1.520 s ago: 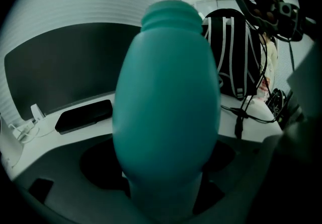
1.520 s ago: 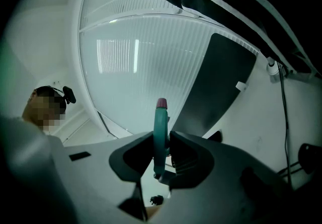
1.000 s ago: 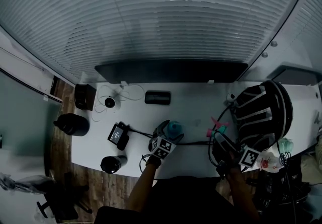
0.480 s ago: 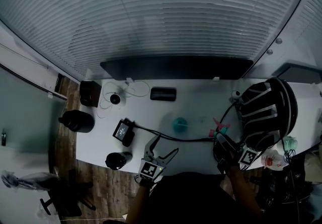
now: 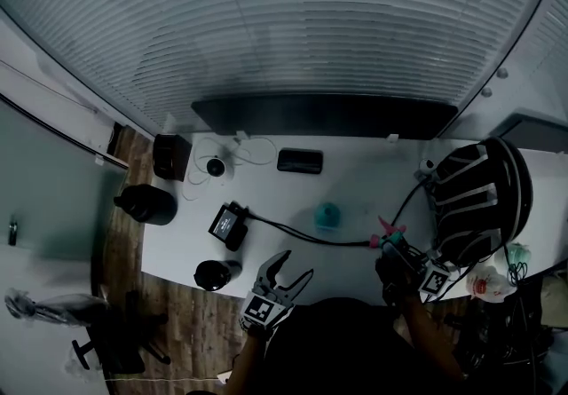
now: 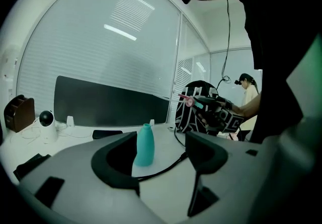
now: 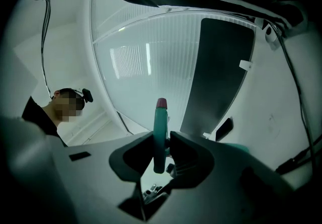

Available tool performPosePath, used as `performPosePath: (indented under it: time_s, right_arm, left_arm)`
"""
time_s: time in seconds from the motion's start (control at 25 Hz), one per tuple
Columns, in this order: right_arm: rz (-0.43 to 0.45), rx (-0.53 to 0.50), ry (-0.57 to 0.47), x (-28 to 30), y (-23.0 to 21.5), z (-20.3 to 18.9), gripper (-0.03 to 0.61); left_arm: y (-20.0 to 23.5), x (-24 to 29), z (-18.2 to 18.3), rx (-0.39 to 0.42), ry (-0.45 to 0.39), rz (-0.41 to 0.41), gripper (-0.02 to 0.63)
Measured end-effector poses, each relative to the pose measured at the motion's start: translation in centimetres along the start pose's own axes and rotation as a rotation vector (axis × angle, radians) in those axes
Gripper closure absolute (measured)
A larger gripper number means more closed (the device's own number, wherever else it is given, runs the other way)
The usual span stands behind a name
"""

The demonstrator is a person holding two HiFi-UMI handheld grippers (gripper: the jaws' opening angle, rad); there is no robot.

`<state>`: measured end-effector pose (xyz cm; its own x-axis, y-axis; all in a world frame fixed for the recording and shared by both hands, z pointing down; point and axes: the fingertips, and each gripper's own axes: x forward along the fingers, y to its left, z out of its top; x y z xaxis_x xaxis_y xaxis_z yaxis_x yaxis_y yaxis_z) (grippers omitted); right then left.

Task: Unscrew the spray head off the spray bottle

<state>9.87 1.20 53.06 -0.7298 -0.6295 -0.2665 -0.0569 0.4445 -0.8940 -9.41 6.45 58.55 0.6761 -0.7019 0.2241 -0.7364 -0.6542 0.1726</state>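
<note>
Spray head (image 7: 160, 117) is off and clamped in our right gripper (image 7: 162, 147), well right of the bottle (image 5: 327, 215) (upright, neck bare); our left gripper (image 5: 299, 264), jaws just been closing yet apart with nothing between, points at the bottle from our side.

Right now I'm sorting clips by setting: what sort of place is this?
Most likely an office or meeting room: a white desk, slatted blinds along the wall behind it, and what looks like a wide dark screen at the desk's back edge.
</note>
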Motion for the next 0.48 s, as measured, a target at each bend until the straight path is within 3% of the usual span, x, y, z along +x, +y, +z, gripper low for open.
performPosePath:
  time_s: [0.48]
  right_arm:
    - [0.048, -0.054, 0.038, 0.2, 2.1, -1.1, 0.489]
  left_arm:
    - [0.1, 0.1, -1.6, -0.006, 0.027, 0.015, 0.324]
